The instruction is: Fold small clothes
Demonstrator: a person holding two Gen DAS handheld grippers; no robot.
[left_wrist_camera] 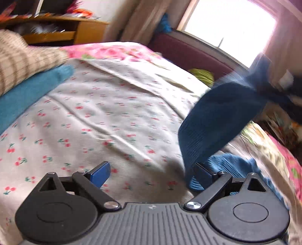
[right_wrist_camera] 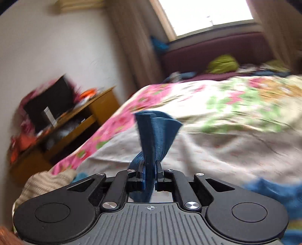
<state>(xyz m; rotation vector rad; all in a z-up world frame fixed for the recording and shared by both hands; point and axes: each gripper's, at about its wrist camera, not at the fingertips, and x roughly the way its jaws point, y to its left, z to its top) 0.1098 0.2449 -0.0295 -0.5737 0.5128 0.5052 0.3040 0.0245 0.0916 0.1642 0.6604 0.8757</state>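
A cherry-print sheet [left_wrist_camera: 105, 120] covers the bed beneath my tongs, a pink floral quilt [right_wrist_camera: 236, 101] rumpled beyond it, then a cluttered wooden desk [right_wrist_camera: 75, 120], curtains and a bright window [right_wrist_camera: 205, 15] at the far wall. My left tongs [left_wrist_camera: 152, 174] stand wide open, holding nothing. My right tongs [right_wrist_camera: 150, 175] are clamped tight on a dark blue knit garment [right_wrist_camera: 154, 135], lifted clear of the sheet. More blue knitwear [left_wrist_camera: 226, 165] lies just beside the left tongs.

Daylight from blown-out window [left_wrist_camera: 226, 20], heavy motion blur, fisheye-bent edges
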